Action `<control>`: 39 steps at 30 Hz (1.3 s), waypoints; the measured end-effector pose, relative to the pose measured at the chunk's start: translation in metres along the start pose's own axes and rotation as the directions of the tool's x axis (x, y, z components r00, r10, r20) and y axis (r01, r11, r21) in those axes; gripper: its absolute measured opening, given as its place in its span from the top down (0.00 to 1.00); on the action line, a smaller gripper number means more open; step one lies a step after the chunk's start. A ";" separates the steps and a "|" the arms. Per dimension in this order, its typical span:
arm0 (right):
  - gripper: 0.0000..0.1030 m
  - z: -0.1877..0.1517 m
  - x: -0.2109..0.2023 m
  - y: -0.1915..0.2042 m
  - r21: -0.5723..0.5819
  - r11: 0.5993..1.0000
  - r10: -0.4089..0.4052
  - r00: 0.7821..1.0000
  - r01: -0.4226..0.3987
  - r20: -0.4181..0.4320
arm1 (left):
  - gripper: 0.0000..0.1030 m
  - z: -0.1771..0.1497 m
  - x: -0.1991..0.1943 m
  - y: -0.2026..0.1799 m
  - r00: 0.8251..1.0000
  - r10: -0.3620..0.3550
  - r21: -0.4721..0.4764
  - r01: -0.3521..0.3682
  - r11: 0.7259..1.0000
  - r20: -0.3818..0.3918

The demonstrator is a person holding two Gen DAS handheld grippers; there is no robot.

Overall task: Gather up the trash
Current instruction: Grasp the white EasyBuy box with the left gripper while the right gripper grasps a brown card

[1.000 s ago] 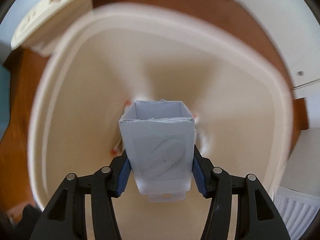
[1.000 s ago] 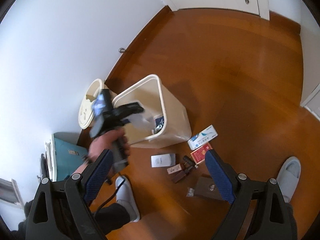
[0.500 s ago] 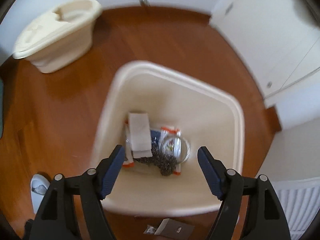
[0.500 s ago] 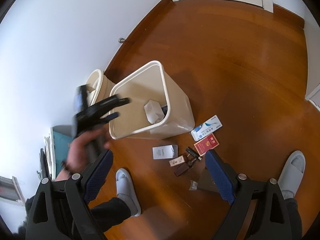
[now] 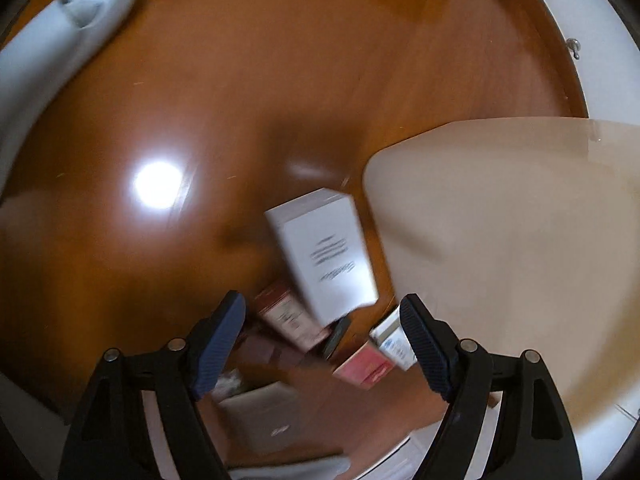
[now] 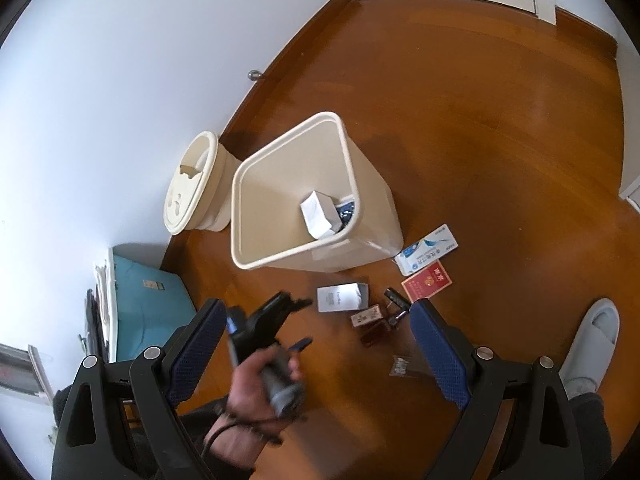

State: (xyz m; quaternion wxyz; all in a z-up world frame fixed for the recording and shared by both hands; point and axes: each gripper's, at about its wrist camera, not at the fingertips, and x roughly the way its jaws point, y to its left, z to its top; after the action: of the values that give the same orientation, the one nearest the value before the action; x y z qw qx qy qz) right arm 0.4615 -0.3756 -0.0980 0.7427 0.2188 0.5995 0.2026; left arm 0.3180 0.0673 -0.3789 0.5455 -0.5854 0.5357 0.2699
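The cream bin [image 6: 348, 152] stands open on the wood floor with a white carton [image 6: 318, 212] lying inside it. Beside its base lies litter: a white box [image 5: 324, 252] [image 6: 342, 298], a small brown box [image 5: 288, 316], a red box [image 5: 364, 364] [image 6: 426, 286] and a blue-and-white box [image 6: 426, 248]. My left gripper [image 5: 320, 320] [image 6: 298, 322] hangs low over this litter, its jaws opening, with nothing gripped between them. My right gripper [image 6: 316, 304] is higher up, open and empty.
The bin's wall [image 5: 500, 240] fills the right of the left wrist view. The bin's lid [image 6: 192, 184] leans on the white wall. A teal box [image 6: 148, 304] sits at the left. Grey slippers [image 6: 588, 352] [image 5: 60, 28] and a clear packet [image 6: 404, 364] lie on the floor.
The left gripper let the white carton drop into the bin, opened wide, then swung away and down to the litter on the floor, rolling as it went. The right gripper hardly moved.
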 end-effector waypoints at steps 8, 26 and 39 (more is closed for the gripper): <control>0.08 0.002 0.000 -0.020 0.085 0.996 0.042 0.999 -0.039 -0.033 | 0.23 0.006 0.032 -0.014 0.992 0.123 -0.002 -0.123 0.992 0.035; 0.08 -0.011 0.024 -0.025 0.024 0.998 -0.060 0.994 0.063 -0.086 | 0.44 0.032 0.035 -0.007 0.991 0.135 0.078 -0.136 0.988 0.014; 0.02 -0.174 0.238 -0.046 -0.931 0.327 -0.631 0.696 -0.162 -0.343 | 0.44 -0.008 -0.094 0.063 0.999 0.005 0.168 -0.013 0.986 0.050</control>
State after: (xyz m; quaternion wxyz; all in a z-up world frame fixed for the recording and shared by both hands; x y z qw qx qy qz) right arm 0.3403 -0.2653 -0.3472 0.4854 -0.4217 0.6256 0.4418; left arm 0.2314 0.1019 -0.3143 0.6048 -0.5280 0.5455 0.2404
